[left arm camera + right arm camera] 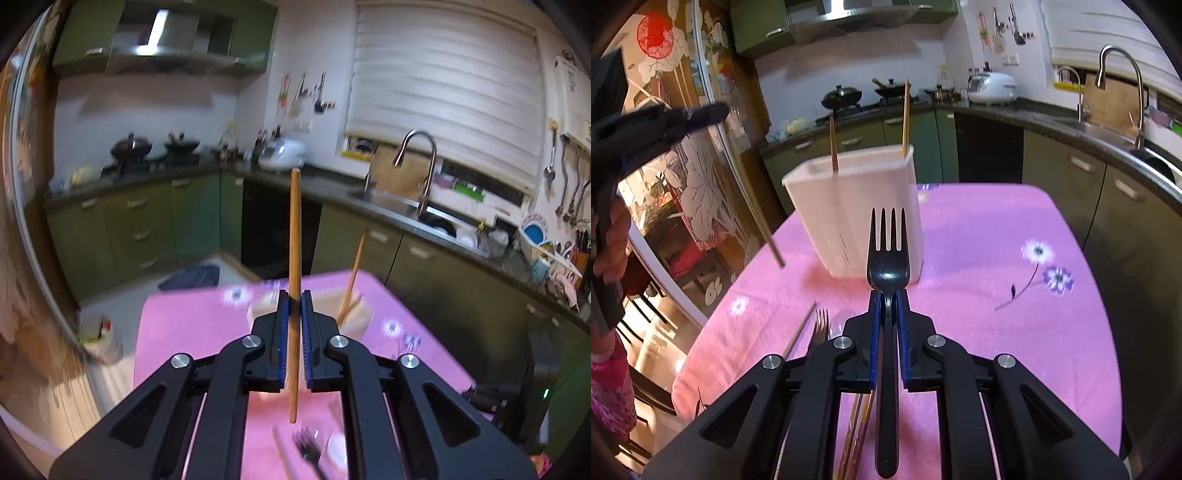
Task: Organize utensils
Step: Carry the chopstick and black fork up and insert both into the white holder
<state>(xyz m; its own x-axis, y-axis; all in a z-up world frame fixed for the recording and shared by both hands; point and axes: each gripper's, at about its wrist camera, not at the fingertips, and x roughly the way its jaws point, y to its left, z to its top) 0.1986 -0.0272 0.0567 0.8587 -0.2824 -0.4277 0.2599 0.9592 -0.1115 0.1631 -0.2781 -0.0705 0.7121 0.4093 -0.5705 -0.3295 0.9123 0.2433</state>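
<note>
1. Wooden chopstick [294, 288] is clamped upright by the left gripper [294, 306] above the pink tablecloth [192, 325]; the white holder [354, 314] is seen just behind.
2. Black plastic fork [887, 266] is gripped tines-up by the right gripper [887, 306], before the white holder [849, 214], in which two chopsticks [906, 118] are stood.

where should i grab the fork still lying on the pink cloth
Grip the second fork at its handle, coming from above with fingers across its width. It lies flat beside a chopstick, tines toward the white holder; the handle is mostly hidden behind the right gripper.
</note>
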